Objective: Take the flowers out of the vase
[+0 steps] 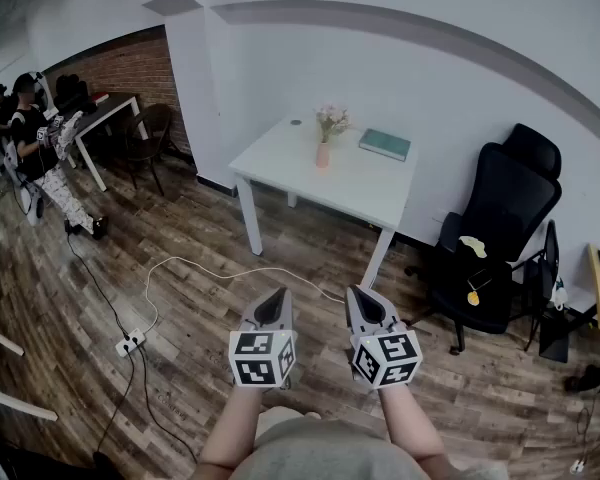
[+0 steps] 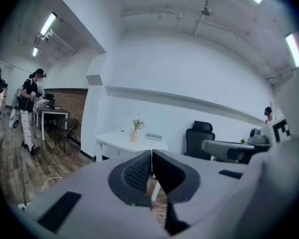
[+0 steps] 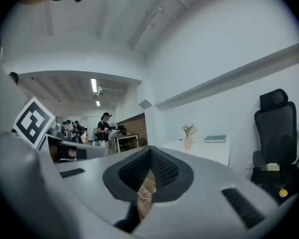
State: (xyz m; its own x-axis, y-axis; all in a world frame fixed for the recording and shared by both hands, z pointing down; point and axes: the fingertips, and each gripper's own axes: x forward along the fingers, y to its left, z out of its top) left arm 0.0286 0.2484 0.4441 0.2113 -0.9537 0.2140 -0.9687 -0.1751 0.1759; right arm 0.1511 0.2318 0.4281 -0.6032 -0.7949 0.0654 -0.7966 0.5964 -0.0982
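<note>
Hovering side by side over the wood floor (image 1: 180, 368), the left gripper (image 1: 276, 298) and right gripper (image 1: 361, 298) sit well short of the white table (image 1: 280, 153). Both have jaws pressed together w/ nothing between them (each gripper view shows the pads meeting at the tips). The flowers (image 1: 332, 121) stand upright in the pink vase (image 1: 323, 155), on the table toward its back edge, near the wall. A teal book (image 1: 384, 144) lies flat just right of the vase, apart from it. A black office chair (image 1: 505, 218) stands right of the table. A white cable (image 1: 210, 265) loops on the floor btwn table and grippers.
</note>
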